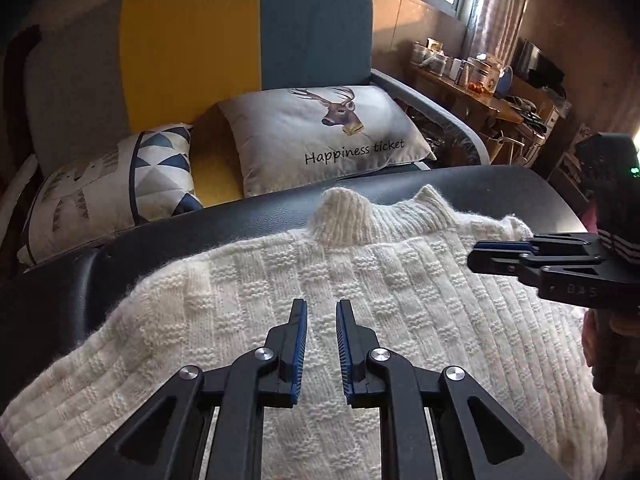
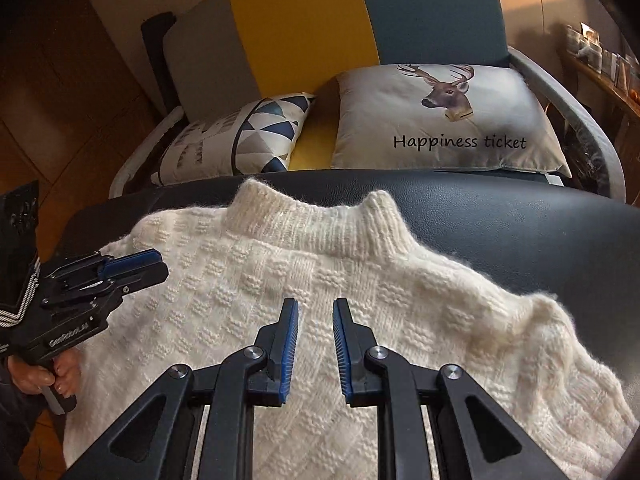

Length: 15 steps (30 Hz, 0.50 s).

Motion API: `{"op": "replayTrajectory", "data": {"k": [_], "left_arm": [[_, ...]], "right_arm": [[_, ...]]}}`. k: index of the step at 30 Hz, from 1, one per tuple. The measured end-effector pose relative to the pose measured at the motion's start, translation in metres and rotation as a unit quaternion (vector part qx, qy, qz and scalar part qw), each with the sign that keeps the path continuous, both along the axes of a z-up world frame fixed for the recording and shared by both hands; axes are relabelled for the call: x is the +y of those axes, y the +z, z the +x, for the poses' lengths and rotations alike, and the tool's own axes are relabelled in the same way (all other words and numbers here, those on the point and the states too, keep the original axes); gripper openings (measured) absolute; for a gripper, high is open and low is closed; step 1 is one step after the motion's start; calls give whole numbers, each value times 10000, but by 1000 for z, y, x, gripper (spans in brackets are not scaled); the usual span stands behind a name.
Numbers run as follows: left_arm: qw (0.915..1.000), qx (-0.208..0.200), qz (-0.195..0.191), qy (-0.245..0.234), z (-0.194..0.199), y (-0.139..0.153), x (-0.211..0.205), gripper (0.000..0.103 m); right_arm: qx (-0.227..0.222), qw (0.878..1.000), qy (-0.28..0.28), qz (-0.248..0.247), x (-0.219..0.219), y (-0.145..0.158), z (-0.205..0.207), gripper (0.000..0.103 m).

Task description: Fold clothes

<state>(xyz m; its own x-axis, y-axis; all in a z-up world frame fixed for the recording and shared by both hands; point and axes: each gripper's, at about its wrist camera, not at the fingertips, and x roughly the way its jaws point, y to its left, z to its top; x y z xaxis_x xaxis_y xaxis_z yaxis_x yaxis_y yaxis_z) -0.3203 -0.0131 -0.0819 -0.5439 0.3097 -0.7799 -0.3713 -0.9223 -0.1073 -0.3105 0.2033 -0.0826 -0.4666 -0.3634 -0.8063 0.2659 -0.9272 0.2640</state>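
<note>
A cream knitted sweater point(image 1: 360, 280) point(image 2: 320, 280) lies flat on a black leather-topped table point(image 1: 480, 184) point(image 2: 520, 216), its high collar point(image 2: 316, 224) pointing away from me. My left gripper point(image 1: 321, 308) hovers open over the sweater's middle, nothing between its blue pads. My right gripper point(image 2: 315, 306) is open too, just below the collar, empty. Each gripper shows side-on in the other's view: the right one point(image 1: 504, 254) near the sweater's right shoulder, the left one point(image 2: 136, 266) over its left shoulder, held by a hand point(image 2: 60, 372).
Beyond the table stands a yellow and blue sofa point(image 1: 248, 40) with a deer-print cushion point(image 1: 328, 136) and a triangle-pattern cushion point(image 1: 120, 184). At the far right, a wooden shelf point(image 1: 480, 92) holds jars and clutter under a window. The wood floor point(image 2: 60, 100) lies to the left.
</note>
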Motion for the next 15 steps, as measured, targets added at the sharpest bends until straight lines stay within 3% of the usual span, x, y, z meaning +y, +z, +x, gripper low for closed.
{"op": "replayTrajectory", "data": {"k": [4,9,12,15], "left_arm": [[9986,-283,-302,342,-16,-23,7,15],[9941,-315,401,960,-15,-30,-10,15],[9886,-291,805,1241,9,-16,-18,15],[9834,-178,1200,1351,45,3,-27,17]], "right_arm": [[-169,9990,-251,327,-1,-14,-13,17],[-279,9985,-416,203,11,-23,-18,14],[-345,9967,-622,-380,26,-13,-7,15],[-238,9794,-1043,-1712,72,6,36,16]]}}
